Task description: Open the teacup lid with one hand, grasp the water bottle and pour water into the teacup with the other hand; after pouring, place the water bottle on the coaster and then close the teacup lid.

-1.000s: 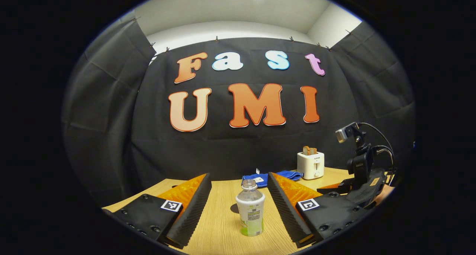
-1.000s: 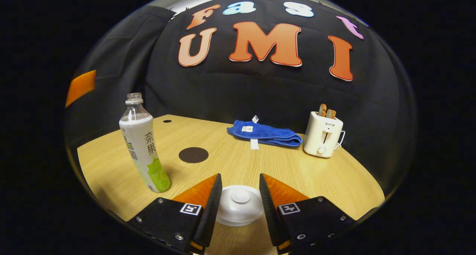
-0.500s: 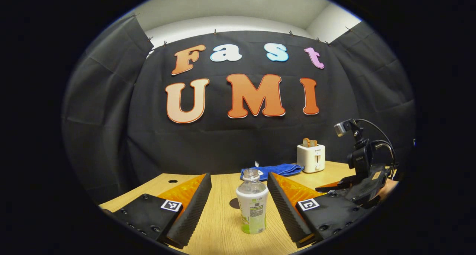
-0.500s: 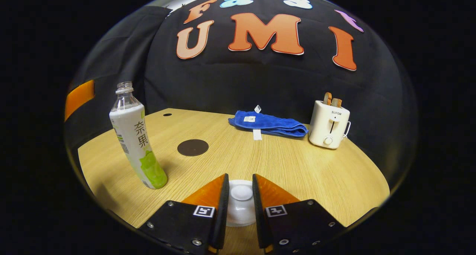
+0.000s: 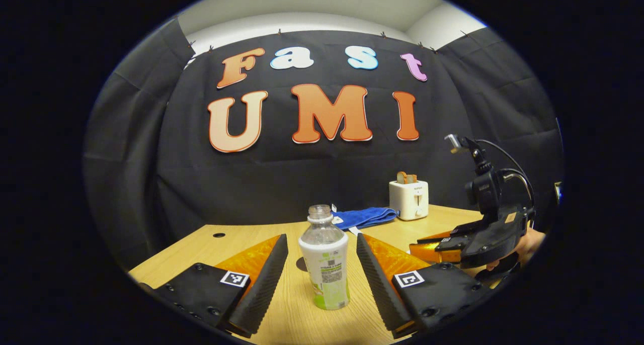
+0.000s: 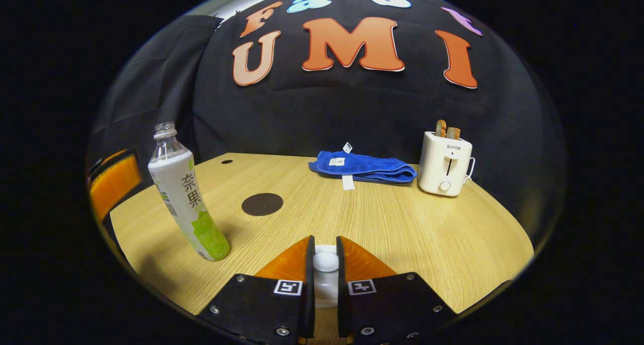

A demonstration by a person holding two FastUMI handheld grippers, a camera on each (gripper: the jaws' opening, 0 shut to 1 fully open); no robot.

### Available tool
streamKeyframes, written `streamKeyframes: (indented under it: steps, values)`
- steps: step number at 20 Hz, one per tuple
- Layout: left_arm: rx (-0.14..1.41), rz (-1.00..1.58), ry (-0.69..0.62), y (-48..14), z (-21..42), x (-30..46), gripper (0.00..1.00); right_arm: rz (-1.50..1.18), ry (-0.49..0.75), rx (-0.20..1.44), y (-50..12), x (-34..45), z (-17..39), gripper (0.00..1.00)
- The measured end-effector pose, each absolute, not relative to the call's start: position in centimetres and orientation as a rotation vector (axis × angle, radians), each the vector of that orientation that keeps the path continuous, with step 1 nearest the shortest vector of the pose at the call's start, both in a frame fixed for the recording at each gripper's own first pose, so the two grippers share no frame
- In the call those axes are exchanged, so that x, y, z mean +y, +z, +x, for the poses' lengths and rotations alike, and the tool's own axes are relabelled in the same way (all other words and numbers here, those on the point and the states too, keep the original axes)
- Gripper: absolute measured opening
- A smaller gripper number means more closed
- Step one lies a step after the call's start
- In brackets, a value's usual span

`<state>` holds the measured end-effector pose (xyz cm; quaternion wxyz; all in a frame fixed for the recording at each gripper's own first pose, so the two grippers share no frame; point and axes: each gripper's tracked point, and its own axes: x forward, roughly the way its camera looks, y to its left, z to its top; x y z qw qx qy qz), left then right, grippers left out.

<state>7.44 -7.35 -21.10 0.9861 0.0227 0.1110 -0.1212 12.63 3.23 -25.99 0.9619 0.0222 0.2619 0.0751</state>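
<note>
The uncapped water bottle (image 5: 324, 264), with its white and green label, stands upright on the wooden table (image 6: 412, 229). My left gripper (image 5: 322, 249) is open, one finger on each side of the bottle and neither touching it. In the right gripper view the bottle (image 6: 183, 196) stands at the left, and the dark round coaster (image 6: 262, 204) lies behind it. My right gripper (image 6: 325, 257) is shut on the knob of the white teacup lid (image 6: 325, 262); the cup beneath is hidden by the fingers. The left gripper view also has the right gripper (image 5: 443, 247) at the right.
A folded blue towel (image 6: 363, 168) lies at the back of the table. Beside it at the right stands a white toaster (image 6: 445, 163) with bread in it. A small dark hole (image 6: 227, 161) marks the tabletop at the far left.
My right gripper has closed its fingers onto the lid's knob. My left gripper has moved forward, so the bottle now stands deeper between its open fingers.
</note>
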Motion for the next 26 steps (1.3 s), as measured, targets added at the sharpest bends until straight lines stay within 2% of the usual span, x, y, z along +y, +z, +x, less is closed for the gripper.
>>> streamKeyframes:
  steps: [6, 12, 14, 20, 26]
  values:
    - [0.355, 0.004, -0.228, -26.4, 8.6, -7.7, 0.91, 0.073, 0.152, 0.464, -23.0, 2.3, 12.7, 0.18]
    - [0.412, 0.013, -0.224, -29.3, 9.6, -8.0, 0.90, 0.096, 0.128, 0.430, -21.2, 0.5, 12.7, 0.18]
    - [0.420, -0.009, -0.223, -29.5, 9.9, -8.1, 0.73, 0.097, 0.115, 0.429, -21.0, -0.2, 12.4, 0.18]
    - [0.420, 0.012, -0.230, -29.3, 10.1, -8.7, 0.68, 0.116, 0.085, 0.427, -20.9, -2.2, 11.8, 0.18]
    - [0.378, 0.285, -0.195, -27.8, 11.5, -8.4, 0.64, 0.115, 0.053, 0.411, -20.4, -4.4, 11.0, 0.18]
